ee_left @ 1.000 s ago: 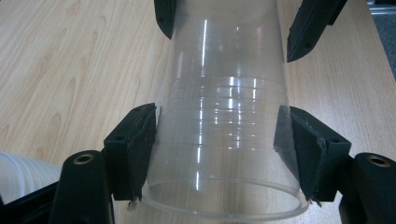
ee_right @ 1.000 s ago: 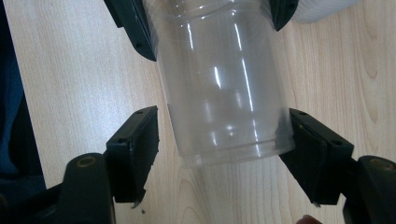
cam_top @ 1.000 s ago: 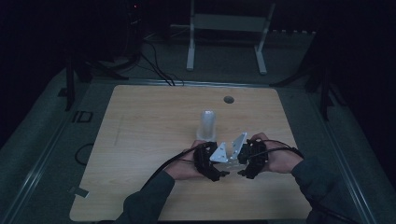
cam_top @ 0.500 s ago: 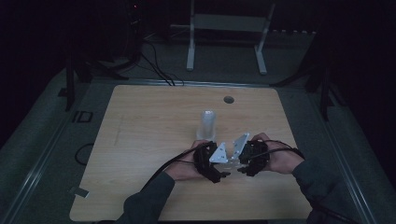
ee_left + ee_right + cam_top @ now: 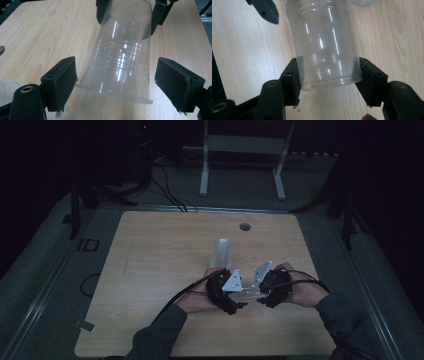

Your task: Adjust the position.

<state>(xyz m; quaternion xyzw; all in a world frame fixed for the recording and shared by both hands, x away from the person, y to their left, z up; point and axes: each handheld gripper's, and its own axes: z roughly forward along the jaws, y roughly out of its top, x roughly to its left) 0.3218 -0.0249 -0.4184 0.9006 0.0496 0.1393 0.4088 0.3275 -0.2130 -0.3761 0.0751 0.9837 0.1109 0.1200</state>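
Near the front edge of the light wooden table (image 5: 150, 270), a clear ribbed plastic cup (image 5: 120, 62) lies sideways between the two tools. The right gripper (image 5: 329, 77) is clamped on the cup's base end, pads pressing both sides. The left gripper (image 5: 115, 82) has just been opening; its jaws now stand wide around the rim end without touching. Honestly the risk is that thin wall: squeeze harder and it buckles or pops out, since one grip carries it alone. Another clear cup (image 5: 221, 252) stands just behind.
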